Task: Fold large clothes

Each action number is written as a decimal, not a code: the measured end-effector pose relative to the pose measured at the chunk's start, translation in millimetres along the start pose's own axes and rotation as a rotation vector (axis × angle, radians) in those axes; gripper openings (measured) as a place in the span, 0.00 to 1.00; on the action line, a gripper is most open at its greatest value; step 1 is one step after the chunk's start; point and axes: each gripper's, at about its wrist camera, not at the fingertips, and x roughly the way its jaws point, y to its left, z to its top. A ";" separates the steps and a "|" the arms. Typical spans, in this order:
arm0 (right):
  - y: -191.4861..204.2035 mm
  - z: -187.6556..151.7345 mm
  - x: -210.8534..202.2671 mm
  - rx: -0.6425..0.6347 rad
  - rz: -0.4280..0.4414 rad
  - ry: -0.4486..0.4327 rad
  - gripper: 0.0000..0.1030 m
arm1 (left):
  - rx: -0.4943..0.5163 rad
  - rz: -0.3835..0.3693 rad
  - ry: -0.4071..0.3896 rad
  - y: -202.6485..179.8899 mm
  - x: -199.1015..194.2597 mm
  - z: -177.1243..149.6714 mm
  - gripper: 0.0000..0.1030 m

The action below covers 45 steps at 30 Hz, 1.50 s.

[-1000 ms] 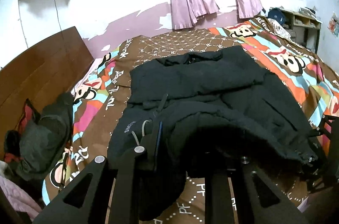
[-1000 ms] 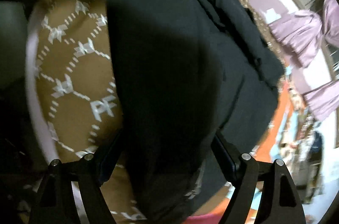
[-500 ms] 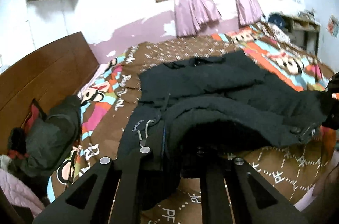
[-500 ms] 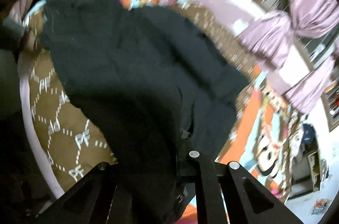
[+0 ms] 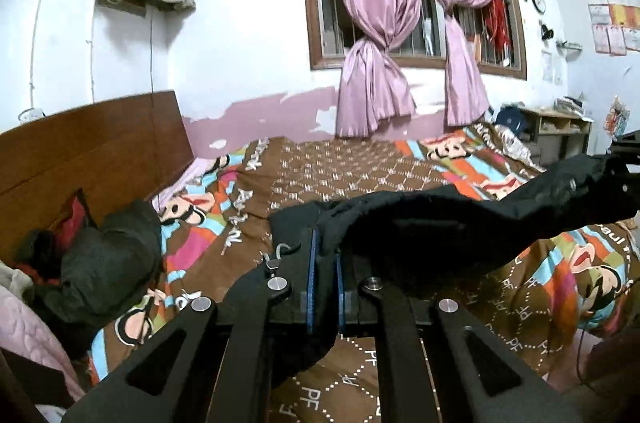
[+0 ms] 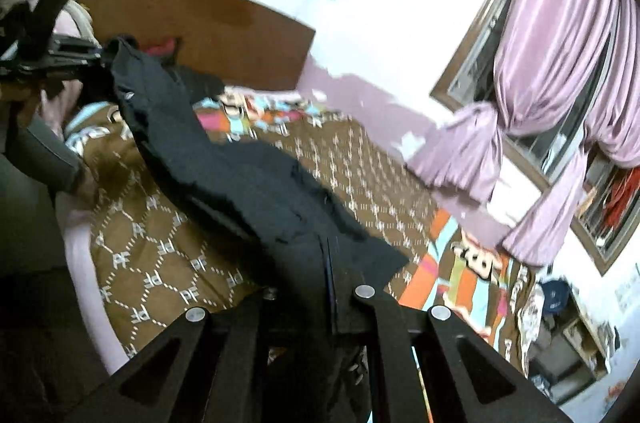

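Both pairs of fingers are closed tight on black cloth: the left gripper (image 5: 323, 287) pinches one end of the jacket (image 5: 432, 223) between its blue-edged pads, and the right gripper (image 6: 330, 287) pinches the other end, with almost no gap showing at either. Largest in view is the bed (image 5: 360, 175), spread with a brown patterned quilt that has bright cartoon bands toward its far and right edges. Above the near edge of the bed the jacket hangs between the two grippers as a sagging span; the left view shows it clear of the quilt, while the right view hides what lies under its lower part. In the left view its far end runs to the right gripper at the frame's right edge; in the right view it runs up to the left gripper (image 6: 60, 59) near the headboard (image 6: 208, 35). A dark heap of clothes (image 5: 108, 263) lies at the left edge of the bed by the headboard. As for progress, I judge the fold barely begun: the jacket is bunched and held up, not laid in a flat layer, so spreading it on the quilt, bringing sleeves and sides in, and doubling it over all seem left to do.
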 end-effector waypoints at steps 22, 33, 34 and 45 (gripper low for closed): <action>-67.2 21.2 144.4 0.232 -0.117 0.159 0.08 | 0.184 0.052 0.154 -5.8 162.8 60.2 0.06; -99.1 10.9 255.4 0.270 -0.200 0.236 0.08 | 0.251 0.105 0.192 -1.0 284.2 50.7 0.06; -100.5 9.0 266.1 0.269 -0.202 0.245 0.08 | 0.253 0.109 0.201 -0.1 296.6 48.9 0.06; -112.0 -25.6 381.2 0.267 -0.199 0.323 0.10 | 0.189 0.102 0.293 21.2 406.2 20.0 0.06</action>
